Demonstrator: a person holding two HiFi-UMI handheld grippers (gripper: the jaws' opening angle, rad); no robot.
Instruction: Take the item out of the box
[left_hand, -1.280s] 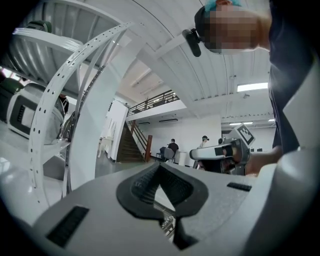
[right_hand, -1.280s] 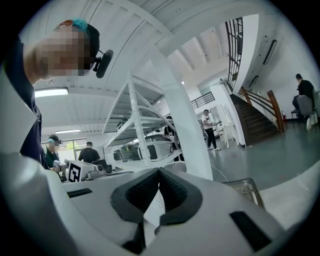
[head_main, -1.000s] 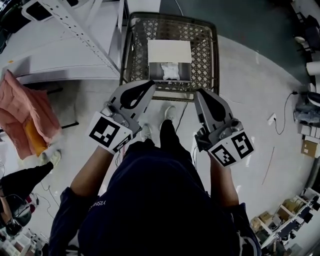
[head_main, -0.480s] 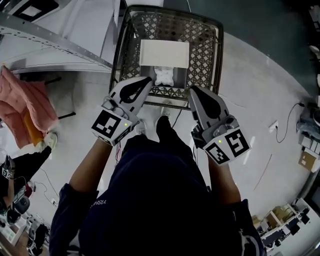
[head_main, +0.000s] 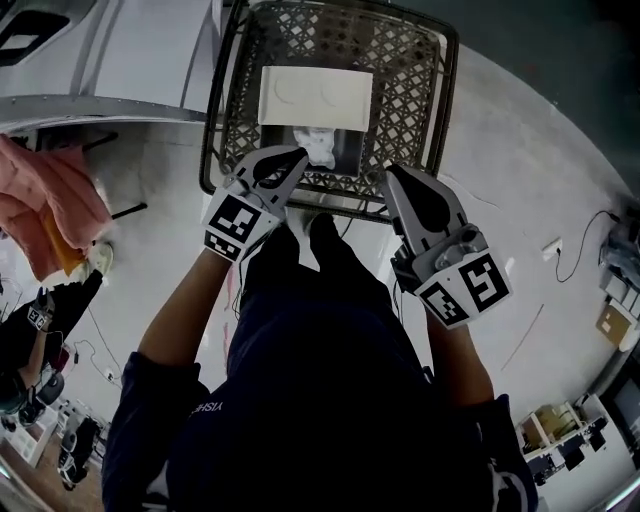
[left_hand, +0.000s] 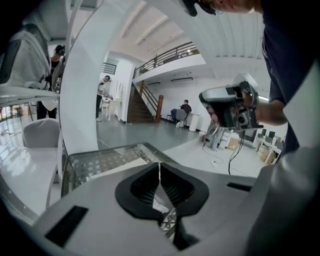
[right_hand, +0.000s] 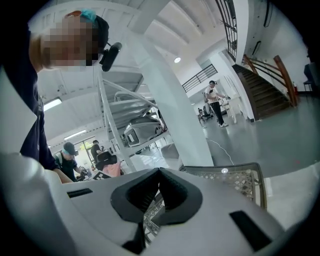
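- The wire basket (head_main: 445, 100) stands on the floor straight ahead of the person, with metal shelving (head_main: 100, 60) just to its left.
- The box (head_main: 315, 97) sits in the basket, about midway between its side walls.
- The item (head_main: 318, 145) lies in the box, at its near end.
- The left gripper (head_main: 298, 153) is over the basket's near rim, its tip just beside the item.
- The right gripper (head_main: 393, 173) is at the same rim, right of the box.
- A cloth (head_main: 45, 205) is well apart on the far left, nearer the person than the shelving.

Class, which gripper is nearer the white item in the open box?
Left. The left gripper has its tip just beside the white item, on its left; the right gripper is farther off to its right, over the cart's near rim.
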